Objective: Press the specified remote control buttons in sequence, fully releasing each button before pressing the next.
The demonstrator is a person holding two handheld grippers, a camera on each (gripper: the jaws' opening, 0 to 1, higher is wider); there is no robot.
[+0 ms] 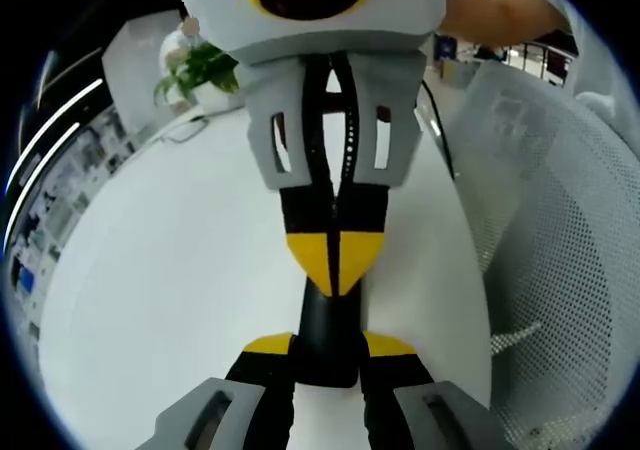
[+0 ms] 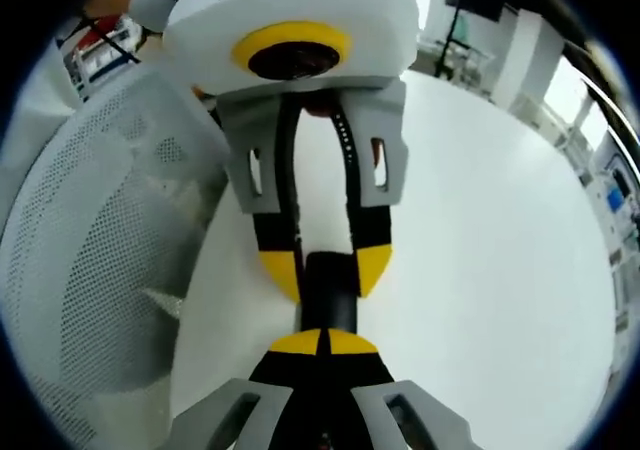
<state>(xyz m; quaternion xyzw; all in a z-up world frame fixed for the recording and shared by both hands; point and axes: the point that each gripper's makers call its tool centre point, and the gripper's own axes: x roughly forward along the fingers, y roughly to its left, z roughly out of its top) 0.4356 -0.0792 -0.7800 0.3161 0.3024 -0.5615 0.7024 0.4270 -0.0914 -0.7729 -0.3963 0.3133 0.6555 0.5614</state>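
Black and slim, the one remote control (image 1: 330, 335) lies on the white bench (image 1: 170, 290), its near end clamped between the yellow-tipped jaws of the left gripper (image 1: 330, 348). The right gripper (image 1: 335, 255), jaws closed together with nothing between them, bears tip-down on its far end. To press well, I'd keep the left grip steady, push straight down on the one button, then lift fully clear. Counted: two grippers, one remote, one mesh chair (image 1: 560, 220), one potted plant (image 1: 200, 75).
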